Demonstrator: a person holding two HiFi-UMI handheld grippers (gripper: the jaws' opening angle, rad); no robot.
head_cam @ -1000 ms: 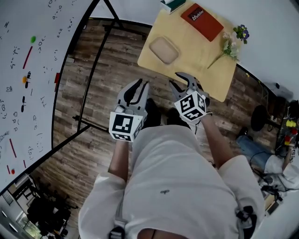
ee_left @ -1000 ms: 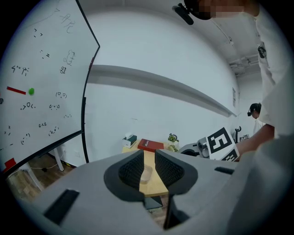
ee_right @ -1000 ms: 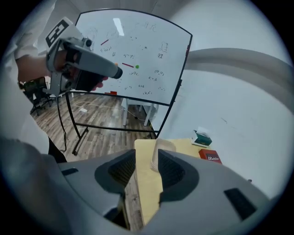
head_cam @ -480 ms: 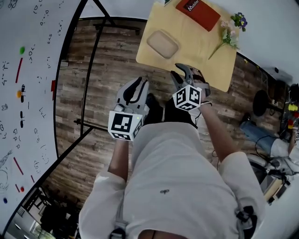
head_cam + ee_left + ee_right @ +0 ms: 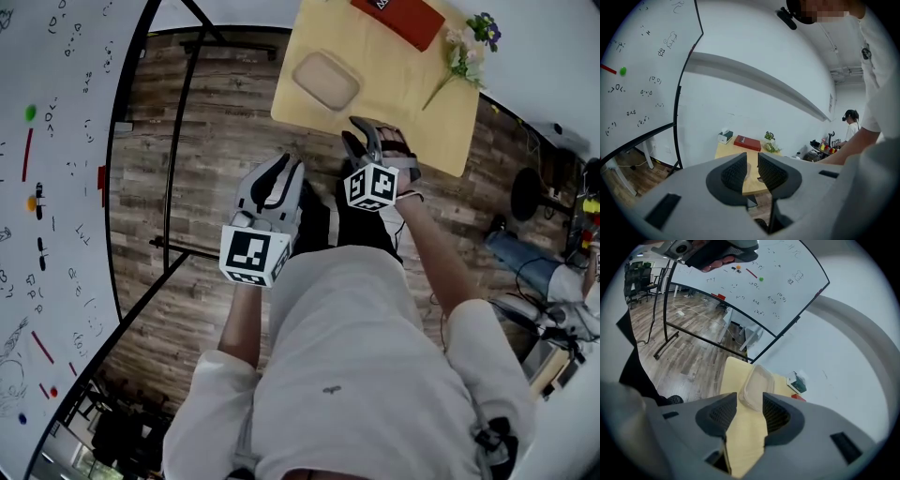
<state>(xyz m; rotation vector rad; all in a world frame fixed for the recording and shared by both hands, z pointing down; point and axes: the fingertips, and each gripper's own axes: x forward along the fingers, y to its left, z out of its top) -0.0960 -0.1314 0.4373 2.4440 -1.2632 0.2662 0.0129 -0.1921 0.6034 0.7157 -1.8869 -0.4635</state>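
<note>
Two grippers show in the head view: the left gripper (image 5: 281,173) hangs over the wood floor (image 5: 206,187), short of the table (image 5: 394,103), while the right gripper (image 5: 366,139) has its tips at the table's near edge. The clear container (image 5: 325,81) lies on the table beyond the right gripper, apart from it, with a red book (image 5: 398,13) and flowers (image 5: 464,52) farther back. In the left gripper view, the left gripper (image 5: 751,163) has its jaws released, a narrow gap between them and nothing gripped; the table (image 5: 733,151) and red book (image 5: 747,143) lie ahead. In the right gripper view, the right gripper (image 5: 750,405) is likewise released and empty, and the clear container (image 5: 757,383) sits on the table (image 5: 745,441) just past the jaw tips, in line with the gap.
</note>
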